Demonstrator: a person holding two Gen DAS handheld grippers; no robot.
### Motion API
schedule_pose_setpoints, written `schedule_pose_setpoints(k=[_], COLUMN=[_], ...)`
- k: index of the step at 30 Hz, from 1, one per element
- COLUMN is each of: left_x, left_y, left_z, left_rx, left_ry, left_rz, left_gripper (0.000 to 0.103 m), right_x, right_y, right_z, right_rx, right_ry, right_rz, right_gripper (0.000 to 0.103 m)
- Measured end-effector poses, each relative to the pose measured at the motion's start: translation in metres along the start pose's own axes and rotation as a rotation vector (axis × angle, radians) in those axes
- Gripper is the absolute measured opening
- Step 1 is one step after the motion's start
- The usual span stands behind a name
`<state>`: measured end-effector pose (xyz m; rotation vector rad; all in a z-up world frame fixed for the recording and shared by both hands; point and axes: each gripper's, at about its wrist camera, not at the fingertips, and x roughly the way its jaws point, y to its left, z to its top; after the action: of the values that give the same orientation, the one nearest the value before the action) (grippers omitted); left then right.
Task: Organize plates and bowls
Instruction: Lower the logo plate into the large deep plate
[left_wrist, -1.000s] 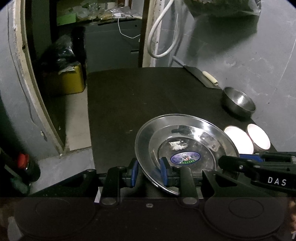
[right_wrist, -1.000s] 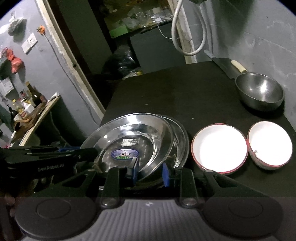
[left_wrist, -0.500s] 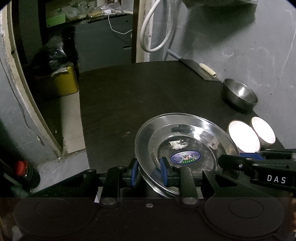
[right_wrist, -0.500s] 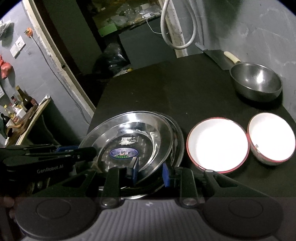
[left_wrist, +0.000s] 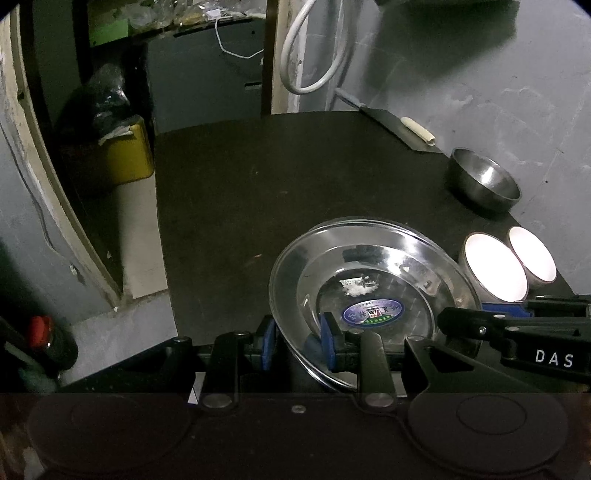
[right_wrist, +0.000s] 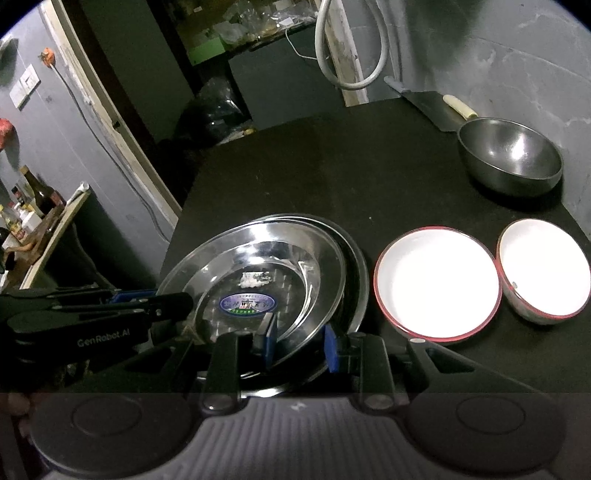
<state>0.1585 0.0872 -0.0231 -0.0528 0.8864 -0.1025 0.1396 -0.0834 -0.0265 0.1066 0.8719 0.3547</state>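
A steel plate (left_wrist: 369, 280) with a blue oval sticker is held tilted just over a second steel plate (right_wrist: 360, 280) on the black table (left_wrist: 258, 192). My left gripper (left_wrist: 298, 343) is shut on the upper plate's left rim, which runs between the blue pads. My right gripper (right_wrist: 300, 341) is shut on the same plate (right_wrist: 258, 266) at its near rim. Each gripper shows in the other's view: the right gripper (left_wrist: 461, 319) at the plate's right, the left gripper (right_wrist: 173, 301) at its left.
Two white bowls with red rims (right_wrist: 437, 282) (right_wrist: 545, 275) sit side by side right of the plates. A steel bowl (right_wrist: 511, 151) and a cleaver (right_wrist: 432, 105) lie at the far right by the wall. The table's left edge drops to the floor beside a yellow bin (left_wrist: 125, 155).
The left gripper has edged a little forward and down with the plate. Both grips on the plate look the same as before.
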Motion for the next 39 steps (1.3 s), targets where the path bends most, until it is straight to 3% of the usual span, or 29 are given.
schedule_pose_setpoints(k=[39], left_x=[0.008], left_y=[-0.005], left_z=[-0.001], left_rx=[0.012], left_ry=[0.021], left_rz=[0.016], left_gripper=[0.033], right_x=[0.007], right_y=[0.017], right_z=[0.01], right_rx=[-0.05], right_ry=[0.071], right_rz=[-0.093], right_gripper=[0.032])
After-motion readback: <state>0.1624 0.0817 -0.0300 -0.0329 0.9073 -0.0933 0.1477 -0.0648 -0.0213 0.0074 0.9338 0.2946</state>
